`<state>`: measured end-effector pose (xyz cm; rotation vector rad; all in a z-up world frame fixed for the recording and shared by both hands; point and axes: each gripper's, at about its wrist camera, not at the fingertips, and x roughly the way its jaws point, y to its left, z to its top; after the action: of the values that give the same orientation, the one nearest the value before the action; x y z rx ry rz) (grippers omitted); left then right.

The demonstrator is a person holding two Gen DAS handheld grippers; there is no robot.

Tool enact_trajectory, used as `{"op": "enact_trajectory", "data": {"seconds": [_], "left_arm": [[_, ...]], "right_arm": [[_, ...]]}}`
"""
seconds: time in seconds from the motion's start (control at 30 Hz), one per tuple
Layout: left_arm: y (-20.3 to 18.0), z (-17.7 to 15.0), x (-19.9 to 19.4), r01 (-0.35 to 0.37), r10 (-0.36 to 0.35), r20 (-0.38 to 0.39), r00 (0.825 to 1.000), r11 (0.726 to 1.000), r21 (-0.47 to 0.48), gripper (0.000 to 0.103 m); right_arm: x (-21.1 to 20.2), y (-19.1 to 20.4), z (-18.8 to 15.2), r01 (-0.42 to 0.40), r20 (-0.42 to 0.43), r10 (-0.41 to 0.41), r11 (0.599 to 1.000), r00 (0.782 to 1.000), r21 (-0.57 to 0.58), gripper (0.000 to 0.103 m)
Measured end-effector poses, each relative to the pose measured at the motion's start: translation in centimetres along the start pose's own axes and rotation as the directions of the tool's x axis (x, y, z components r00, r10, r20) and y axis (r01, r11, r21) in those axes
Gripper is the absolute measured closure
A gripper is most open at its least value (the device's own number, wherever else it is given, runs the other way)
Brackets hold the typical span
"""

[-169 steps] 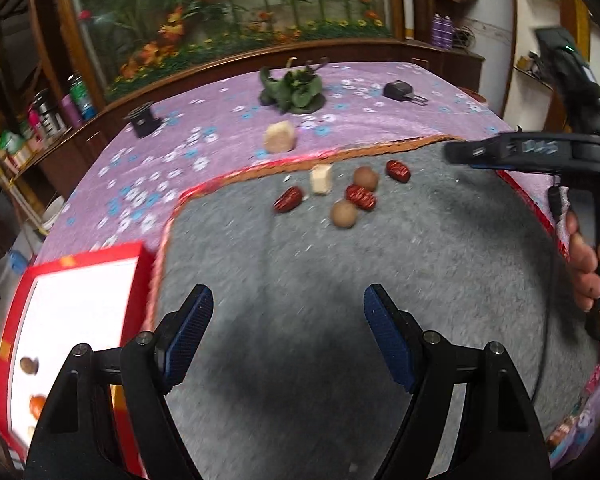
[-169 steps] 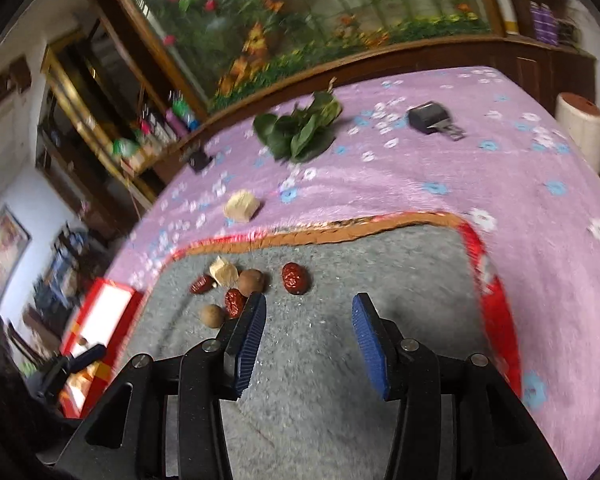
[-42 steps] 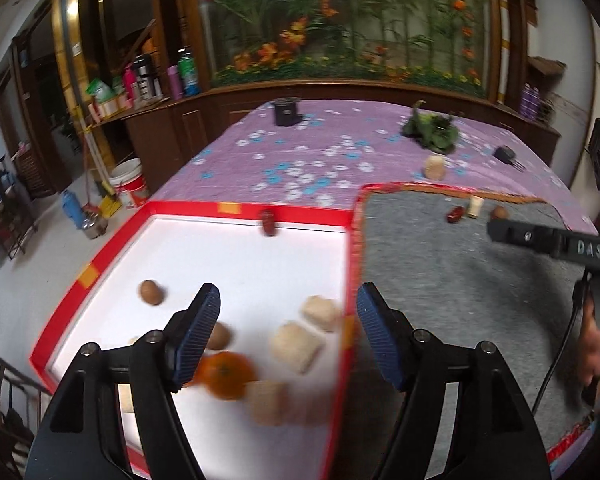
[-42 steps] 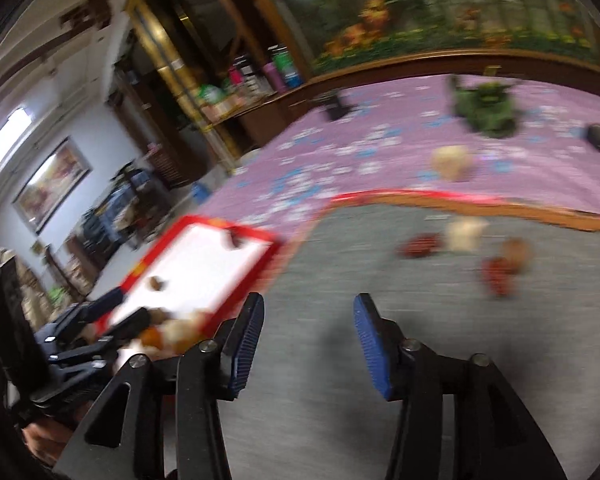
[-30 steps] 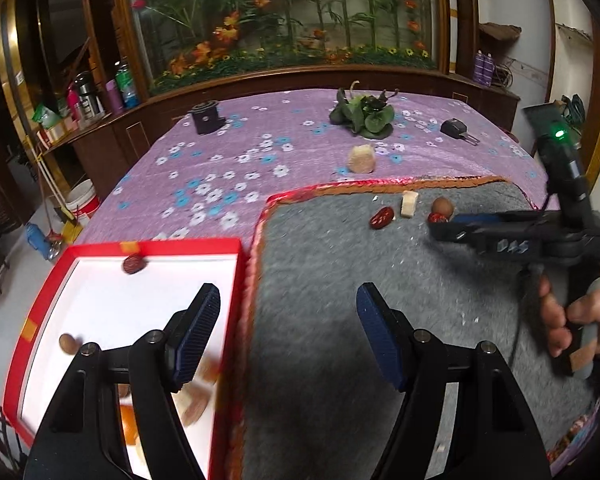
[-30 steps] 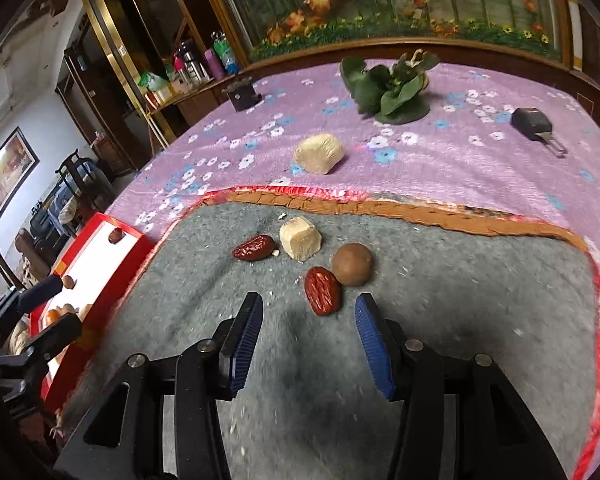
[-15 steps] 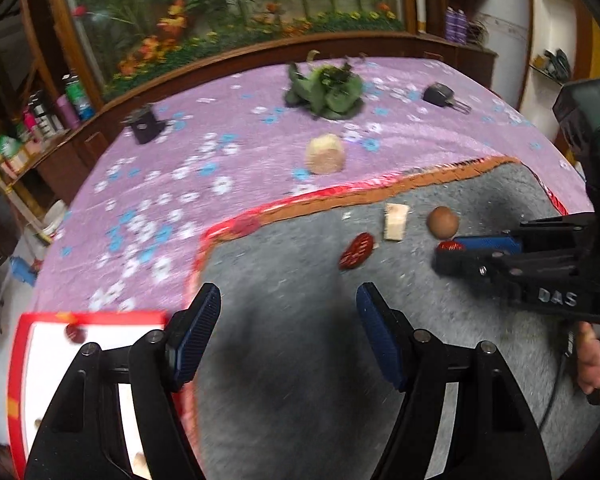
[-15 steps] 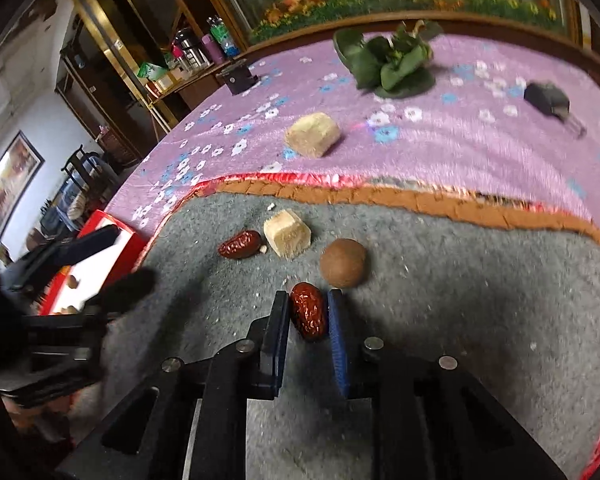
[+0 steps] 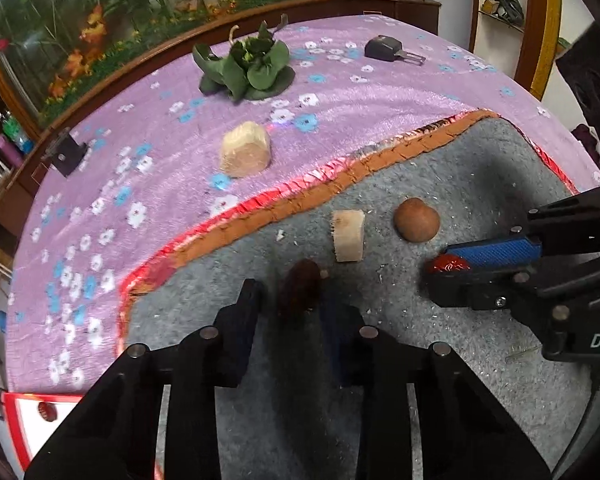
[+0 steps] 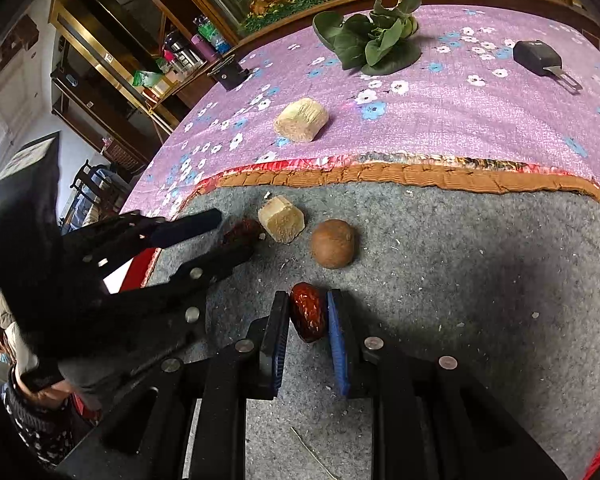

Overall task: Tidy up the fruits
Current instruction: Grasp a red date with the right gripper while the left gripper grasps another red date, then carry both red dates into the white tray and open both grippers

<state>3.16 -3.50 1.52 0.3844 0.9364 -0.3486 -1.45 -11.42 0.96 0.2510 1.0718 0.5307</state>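
On the grey mat (image 9: pixel 480 184) lie a dark red date (image 9: pixel 299 290), a pale cube (image 9: pixel 348 235) and a round brown fruit (image 9: pixel 416 220). My left gripper (image 9: pixel 294 304) has its fingers on both sides of the dark date, narrowed around it, with small gaps showing. My right gripper (image 10: pixel 308 316) is shut on a shiny red date (image 10: pixel 309 312), which also shows in the left wrist view (image 9: pixel 447 264). In the right wrist view the left gripper (image 10: pixel 228 236) reaches the dark date (image 10: pixel 242 231) beside the cube (image 10: pixel 281 219) and the brown fruit (image 10: pixel 333 243).
A larger pale block (image 9: pixel 245 151), a green leafy bunch (image 9: pixel 246 70), a black key fob (image 9: pixel 384 47) and a small black stand (image 9: pixel 66 154) lie on the purple flowered cloth. The red-rimmed white tray (image 9: pixel 24 424) is at the lower left, holding a date.
My left gripper swung from the tray to the mat and narrowed around the dark date. My right gripper closed on the shiny red date.
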Motion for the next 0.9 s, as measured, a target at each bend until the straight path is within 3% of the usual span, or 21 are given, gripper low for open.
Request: {"op": "enact_trajectory", "data": {"seconds": [0.27, 0.53, 0.9], "left_arm": [[-0.2, -0.2, -0.1, -0.012, 0.013, 0.026, 1.0, 1.0, -0.024, 0.087], [0.8, -1.9, -2.1, 0.023, -0.012, 0.067, 0.998, 0.984, -0.177, 0.09], [1.0, -7.8, -9.2, -0.051, 0.097, 0.137, 0.986, 0.951, -0.305, 0.09]], "right_arm": [[0.1, 0.3, 0.0, 0.013, 0.003, -0.012, 1.0, 1.0, -0.024, 0.083], [0.1, 0.1, 0.1, -0.011, 0.003, 0.011, 1.0, 1.0, -0.009, 0.083], [0.6, 1.6, -0.4, -0.053, 0.069, 0.057, 0.997, 0.996, -0.052, 0.083]]}}
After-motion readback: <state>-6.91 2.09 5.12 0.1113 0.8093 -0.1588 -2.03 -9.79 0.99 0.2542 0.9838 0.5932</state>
